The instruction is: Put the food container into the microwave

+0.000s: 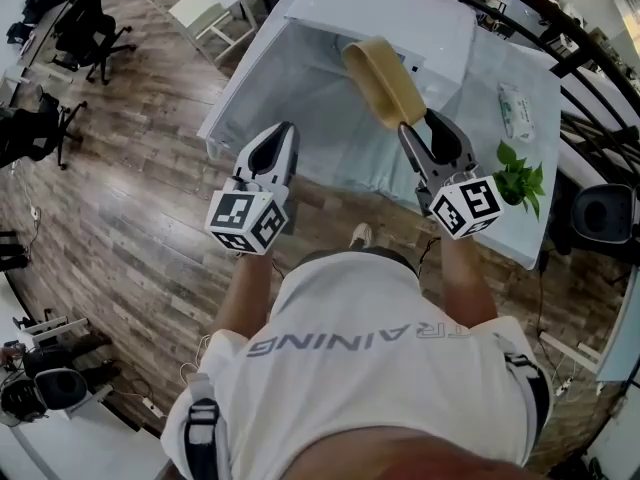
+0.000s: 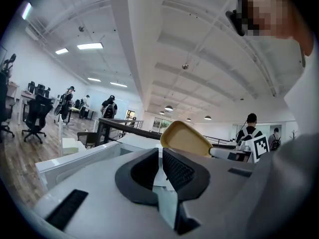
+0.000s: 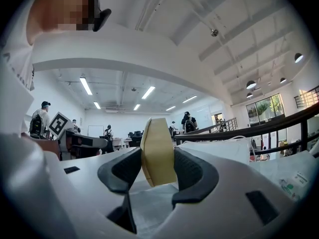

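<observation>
A tan food container (image 1: 385, 83) juts forward over the table, one end clamped in my right gripper (image 1: 417, 123). In the right gripper view the container (image 3: 158, 151) stands on edge between the two black pads, which press on both its sides; the gripper (image 3: 158, 159) points level. Just beyond it sits the white microwave (image 1: 400, 13) at the back of the table. My left gripper (image 1: 285, 130) hovers to the left at the table's near edge, shut with nothing in it (image 2: 160, 156). From there the container (image 2: 185, 138) shows to the right.
The table (image 1: 330, 143) has a pale cloth. A small potted plant (image 1: 520, 178) and a white packet (image 1: 515, 108) lie at its right end. Black railings run behind. Office chairs (image 1: 95, 28) and a small white stand (image 1: 210, 8) are on the wooden floor at left.
</observation>
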Motion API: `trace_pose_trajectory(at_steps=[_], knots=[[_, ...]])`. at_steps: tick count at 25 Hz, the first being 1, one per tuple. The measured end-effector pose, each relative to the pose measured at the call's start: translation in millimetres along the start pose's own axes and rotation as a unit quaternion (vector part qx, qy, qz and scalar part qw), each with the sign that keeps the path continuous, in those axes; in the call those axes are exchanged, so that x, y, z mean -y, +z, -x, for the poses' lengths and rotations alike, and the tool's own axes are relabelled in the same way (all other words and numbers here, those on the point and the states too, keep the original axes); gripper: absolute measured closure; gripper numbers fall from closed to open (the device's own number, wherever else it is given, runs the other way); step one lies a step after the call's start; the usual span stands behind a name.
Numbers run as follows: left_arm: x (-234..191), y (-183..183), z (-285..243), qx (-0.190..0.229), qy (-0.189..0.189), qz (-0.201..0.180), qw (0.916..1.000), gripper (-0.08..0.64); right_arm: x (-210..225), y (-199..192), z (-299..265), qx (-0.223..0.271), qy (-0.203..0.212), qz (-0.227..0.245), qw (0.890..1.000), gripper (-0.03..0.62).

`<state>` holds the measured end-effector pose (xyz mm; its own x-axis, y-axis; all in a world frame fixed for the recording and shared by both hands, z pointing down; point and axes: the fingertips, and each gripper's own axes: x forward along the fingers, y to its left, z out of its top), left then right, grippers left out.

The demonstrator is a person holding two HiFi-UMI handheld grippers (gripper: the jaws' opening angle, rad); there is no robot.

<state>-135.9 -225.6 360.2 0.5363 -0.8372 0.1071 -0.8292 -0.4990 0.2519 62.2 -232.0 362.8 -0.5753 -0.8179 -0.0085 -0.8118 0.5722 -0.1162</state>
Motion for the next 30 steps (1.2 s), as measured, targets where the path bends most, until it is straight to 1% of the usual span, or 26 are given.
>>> trace_pose_trajectory(at_steps=[3, 5, 10, 18, 22, 27, 30], knots=[[4.7, -4.4, -21.6, -0.002, 0.001, -0.002, 1.0, 0.509, 24.9, -5.6, -5.3, -0.004, 0.003, -0.003, 1.0, 0.374], [3.0, -10.0, -30.9, -0.007, 0.009, -0.001, 0.9999, 0.509, 32.5, -11.1, -12.0, -0.004, 0.013, -0.012, 1.0, 0.374], [2.0, -17.6, -48.0, -0.013, 0.018, 0.002, 0.9998, 0.509, 38.0, -24.8, -26.1, -0.013, 0.033, -0.023, 0.999, 0.374], [-4.2, -17.0, -68.0, -0.017, 0.011, 0.005, 0.9998, 0.509, 42.1, -43.0, -48.2, -0.033, 0.047, -0.05, 0.997, 0.374], [-13.4, -14.3, -72.8, -0.02, 0.011, 0.006, 0.9997, 0.509, 42.9, -62.5, -63.4, -0.049, 0.046, -0.096, 0.993, 0.374], [-24.2, -19.3, -73.4, -0.029, 0.011, 0.013, 0.9994, 0.509, 44.9, -94.4, -84.4, -0.068, 0.038, -0.173, 0.982, 0.374], [-27.1, -23.4, -74.7, -0.034, 0.01, 0.012, 0.9993, 0.509, 45.2, -113.0, -95.6, -0.083, 0.037, -0.199, 0.976, 0.374]])
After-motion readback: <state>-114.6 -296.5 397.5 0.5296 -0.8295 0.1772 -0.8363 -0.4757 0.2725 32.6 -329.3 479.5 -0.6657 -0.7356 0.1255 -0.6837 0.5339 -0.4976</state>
